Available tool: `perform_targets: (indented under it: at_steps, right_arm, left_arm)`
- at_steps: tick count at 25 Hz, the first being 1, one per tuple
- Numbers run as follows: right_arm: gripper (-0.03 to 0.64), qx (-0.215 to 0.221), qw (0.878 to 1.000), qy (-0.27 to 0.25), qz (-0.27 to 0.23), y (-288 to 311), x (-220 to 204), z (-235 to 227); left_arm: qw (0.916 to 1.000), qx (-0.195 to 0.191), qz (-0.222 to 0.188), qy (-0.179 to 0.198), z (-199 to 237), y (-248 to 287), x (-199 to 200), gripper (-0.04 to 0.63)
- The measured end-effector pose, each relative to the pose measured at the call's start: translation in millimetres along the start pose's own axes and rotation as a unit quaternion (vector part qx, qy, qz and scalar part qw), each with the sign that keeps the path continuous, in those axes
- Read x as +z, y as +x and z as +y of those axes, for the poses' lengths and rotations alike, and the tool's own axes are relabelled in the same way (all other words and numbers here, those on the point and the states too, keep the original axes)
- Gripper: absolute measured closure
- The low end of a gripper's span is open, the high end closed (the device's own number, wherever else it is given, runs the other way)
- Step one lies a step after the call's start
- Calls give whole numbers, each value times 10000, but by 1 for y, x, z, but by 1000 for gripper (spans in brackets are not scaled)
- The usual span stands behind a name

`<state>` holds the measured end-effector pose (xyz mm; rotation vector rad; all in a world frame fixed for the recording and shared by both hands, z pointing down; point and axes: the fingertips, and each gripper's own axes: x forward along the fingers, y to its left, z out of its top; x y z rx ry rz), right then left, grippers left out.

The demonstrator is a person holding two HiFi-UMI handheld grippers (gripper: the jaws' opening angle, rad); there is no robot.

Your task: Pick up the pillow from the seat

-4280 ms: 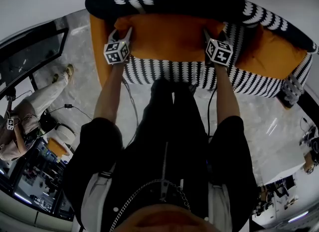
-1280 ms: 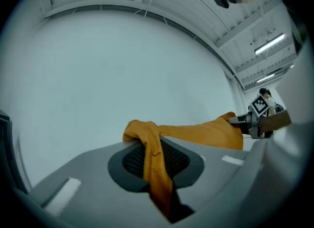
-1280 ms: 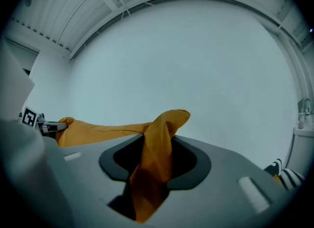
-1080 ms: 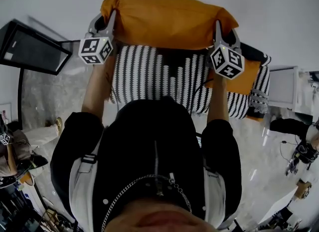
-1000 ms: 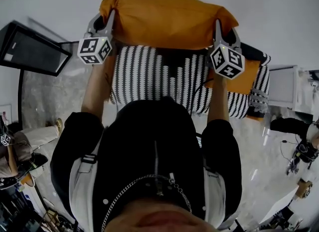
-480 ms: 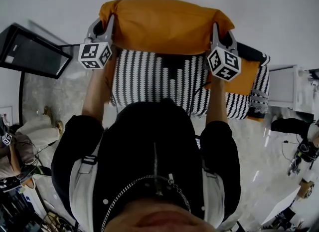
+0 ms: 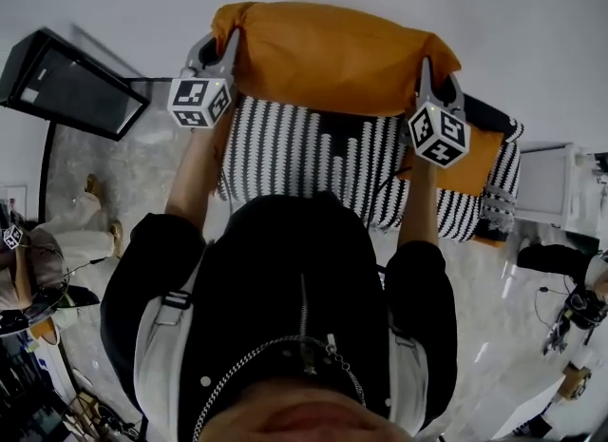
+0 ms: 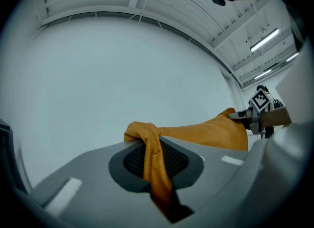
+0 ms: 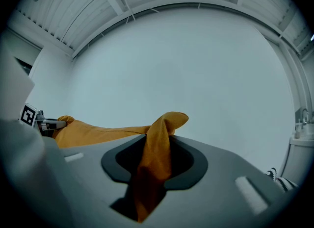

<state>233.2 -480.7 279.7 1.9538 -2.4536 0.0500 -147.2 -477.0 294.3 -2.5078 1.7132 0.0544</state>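
Orange pillow (image 7: 332, 50) lifted clear of the black-and-white striped seat (image 7: 313, 150): a person carries it by its two ends with a pair of hand-held tongs. The left tongs (image 7: 223, 48) are nearly shut, their pads pinching a thin fold of orange cover at the pillow's left corner. The right tongs (image 7: 437, 84) stand a little wider but are likewise clamped on a bunched corner of fabric at the other end, cloth filling the gap between the jaws. The pillow hangs well above the seat, against the white wall behind it, stretched roughly level between the two grips and touching no part of the upholstery. Taking both corners appears to be the point: a soft, wide cushion held at one end alone would likely droop and swing, while two grips share its weight and keep it flat. Each hold is on loose cover rather than on the filling, so slipping fabric looks the main risk. A second orange cushion (image 7: 475, 160) lies at the seat's right end, beneath the right tongs, and a dark screen (image 7: 76, 79) stands to the left of the seat. Judged by the open gap over the seat, the pick-up looks all but done.
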Motion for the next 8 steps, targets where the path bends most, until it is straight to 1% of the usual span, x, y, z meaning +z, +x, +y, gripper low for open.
perform_targets:
  at_steps: [8]
  right_arm:
    - [502, -29, 10000, -32, -15, -2, 1, 11]
  left_arm:
    - [10000, 3, 8, 4, 8, -8, -2, 552]
